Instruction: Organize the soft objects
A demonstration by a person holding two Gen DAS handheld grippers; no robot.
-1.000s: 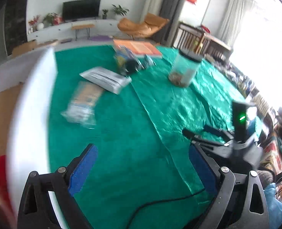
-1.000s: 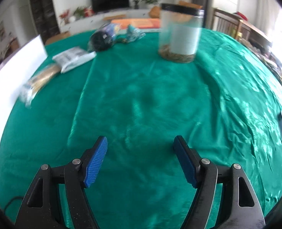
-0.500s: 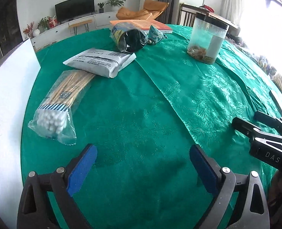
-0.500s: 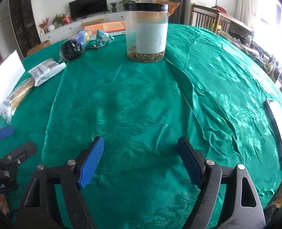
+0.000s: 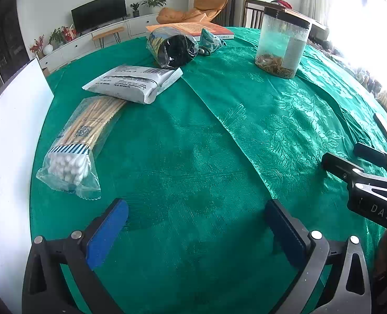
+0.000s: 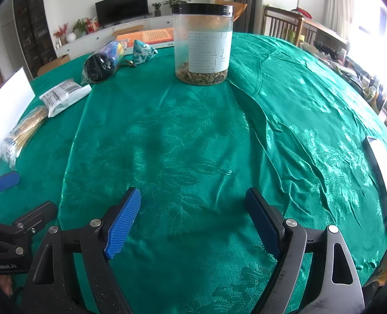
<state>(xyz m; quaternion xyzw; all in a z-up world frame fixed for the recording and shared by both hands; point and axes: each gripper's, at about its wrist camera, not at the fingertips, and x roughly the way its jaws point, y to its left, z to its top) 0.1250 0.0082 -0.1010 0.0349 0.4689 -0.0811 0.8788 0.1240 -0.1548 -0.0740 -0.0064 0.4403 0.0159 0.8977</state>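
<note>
On the green tablecloth point(image 5: 193, 157) lie a clear bag of cotton swabs point(image 5: 80, 141), a white and grey soft packet point(image 5: 133, 82), a dark rolled bundle in clear wrap point(image 5: 173, 48) and a small teal pouch point(image 5: 210, 40). The same things show at the left in the right wrist view: swabs point(image 6: 23, 133), packet point(image 6: 63, 98), bundle point(image 6: 103, 61), pouch point(image 6: 142, 52). My left gripper point(image 5: 196, 225) is open and empty, just right of the swab bag. My right gripper point(image 6: 193, 217) is open and empty over bare cloth.
A clear jar with a black lid point(image 6: 202, 44) stands mid-table, also in the left wrist view point(image 5: 282, 44). A white board point(image 5: 7, 144) stands along the left edge. An orange book point(image 5: 193, 27) lies at the back. A phone point(image 6: 381, 178) lies at the right edge.
The left gripper has swung from a blurred, tilted view to a steady one facing the swab bag. The right gripper drew back, so the jar looks farther. Both stayed open.
</note>
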